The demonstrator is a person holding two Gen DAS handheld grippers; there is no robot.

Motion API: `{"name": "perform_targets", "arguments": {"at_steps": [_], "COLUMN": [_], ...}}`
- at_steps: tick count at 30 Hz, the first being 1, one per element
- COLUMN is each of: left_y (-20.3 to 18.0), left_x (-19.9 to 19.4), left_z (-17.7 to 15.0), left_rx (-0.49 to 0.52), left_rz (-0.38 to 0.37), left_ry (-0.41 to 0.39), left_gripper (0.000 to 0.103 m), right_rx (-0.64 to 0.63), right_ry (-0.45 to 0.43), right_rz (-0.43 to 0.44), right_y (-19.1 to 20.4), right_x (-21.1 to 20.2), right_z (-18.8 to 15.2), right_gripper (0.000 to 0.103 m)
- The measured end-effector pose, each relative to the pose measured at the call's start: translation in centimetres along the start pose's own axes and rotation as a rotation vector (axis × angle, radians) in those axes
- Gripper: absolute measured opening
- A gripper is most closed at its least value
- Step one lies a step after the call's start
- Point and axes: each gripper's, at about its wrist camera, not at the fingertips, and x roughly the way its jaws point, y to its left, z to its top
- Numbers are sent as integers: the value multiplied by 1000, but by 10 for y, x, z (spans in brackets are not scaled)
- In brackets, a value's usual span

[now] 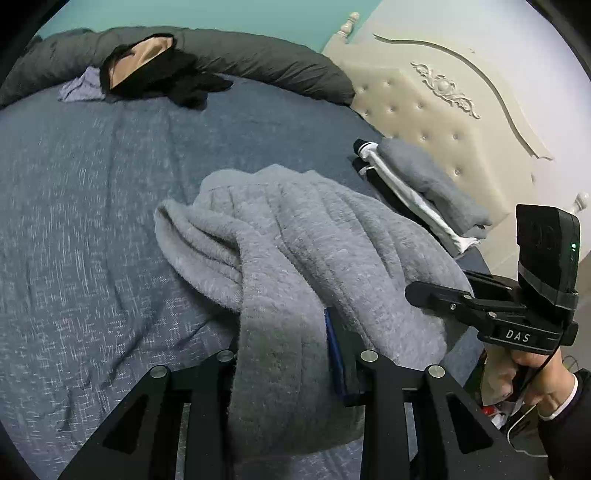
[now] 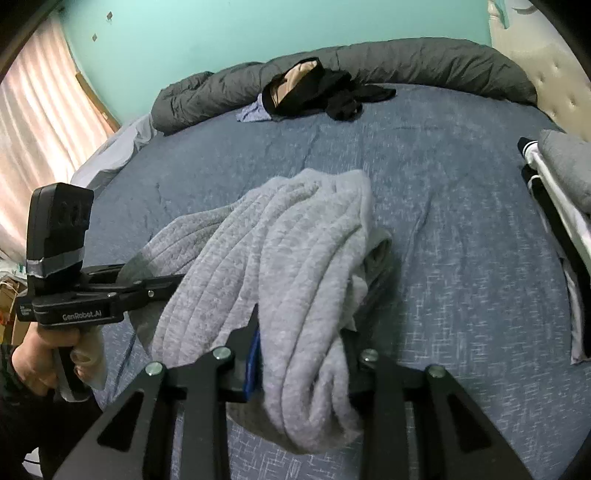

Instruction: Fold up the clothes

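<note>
We are gripping the grey garment [image 1: 295, 236] in both claws, left claw [image 1: 291, 354] and right claw [image 2: 299, 354] each clenched on a bunched edge, lifting it off the middle of the bed [image 1: 92, 184] so it hangs straight for folding.

Blue-grey heathered bedspread [image 2: 461, 258] across the bed, lightly creased. Along its far edge, a dark grey rolled duvet [image 2: 424, 62], curving from one side to the cream tufted headboard [image 1: 424, 110], carved with a scrolled ornament [image 1: 445, 88] and topped by turned finials. Behind, a teal wall [image 2: 221, 33]. At the left of the right wrist view, pale pinkish curtains [image 2: 40, 110] with daylight through them, and beside them a strip of wooden trim [image 2: 98, 101]. Low at the right edge of the left wrist view, blurred clutter on the floor [image 1: 498, 406], too small to make out.
</note>
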Motion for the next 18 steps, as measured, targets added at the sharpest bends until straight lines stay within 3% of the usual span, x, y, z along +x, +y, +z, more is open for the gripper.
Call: {"name": "perform_targets", "arguments": {"at_steps": [5,10,18], "left_y": [-8,-20,8], "left_x": [-18,-12,28], "left_z": [-9,-17,-72], "left_rx": [22,34,-69], "left_rz": [1,-5,-14], "left_ry": [-7,7,107], "left_gripper": [31,31,31], "right_rx": [10,26,34], "right_ry": [-26,-21,116], "right_rz": [3,7,11], "right_y": [-5,-13,-24], "right_x": [-13,-19,21], "right_z": [2,-3,-48], "right_gripper": [30,30,32]}}
